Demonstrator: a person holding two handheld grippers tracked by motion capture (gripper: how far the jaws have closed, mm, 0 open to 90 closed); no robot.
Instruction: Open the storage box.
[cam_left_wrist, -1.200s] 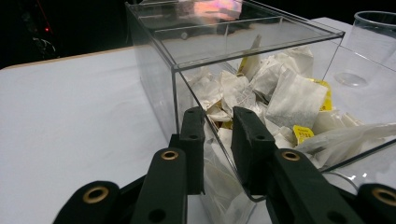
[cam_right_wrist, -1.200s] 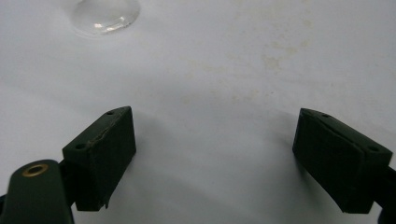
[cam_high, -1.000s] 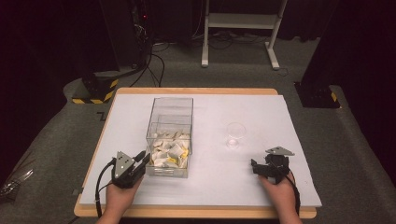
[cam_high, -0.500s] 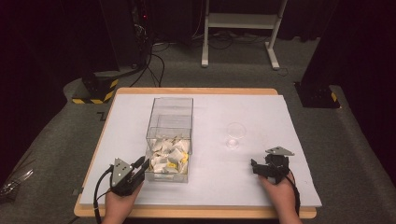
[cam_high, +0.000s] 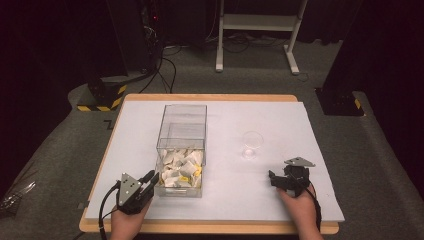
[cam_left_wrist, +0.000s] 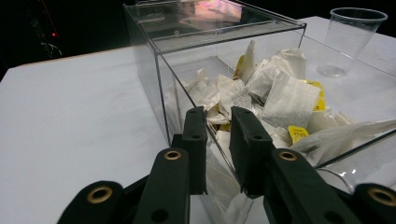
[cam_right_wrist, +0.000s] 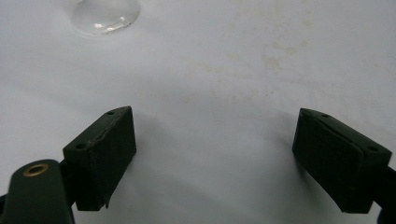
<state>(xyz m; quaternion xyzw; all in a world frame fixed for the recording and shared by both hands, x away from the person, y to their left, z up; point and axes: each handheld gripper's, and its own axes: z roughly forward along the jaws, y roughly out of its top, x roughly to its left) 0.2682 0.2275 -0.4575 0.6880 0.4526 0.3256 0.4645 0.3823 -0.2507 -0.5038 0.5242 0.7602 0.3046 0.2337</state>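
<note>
A clear plastic box (cam_high: 182, 125) stands left of the table's middle, its near part an open drawer heaped with white and yellow tea bags (cam_high: 180, 165). My left gripper (cam_high: 150, 178) is at the drawer's near left corner. In the left gripper view its jaws (cam_left_wrist: 218, 135) stand close together with the drawer's clear wall (cam_left_wrist: 161, 88) between them, shut on it, and the tea bags (cam_left_wrist: 285, 98) lie just beyond. My right gripper (cam_high: 274, 179) rests near the front right, open. A clear plastic cup (cam_high: 251, 144) stands beyond it, its base (cam_right_wrist: 105, 14) ahead of the wide jaws (cam_right_wrist: 215, 149).
A white sheet (cam_high: 280, 120) covers the wooden table (cam_high: 210, 98). Grey carpet, cables and a white stand's legs (cam_high: 255, 40) lie beyond the far edge. The cup (cam_left_wrist: 355, 28) also shows behind the box in the left gripper view.
My left gripper has drawn back a little toward the near edge, and the box's near end with the tea bags has come out with it. The right gripper has kept still.
</note>
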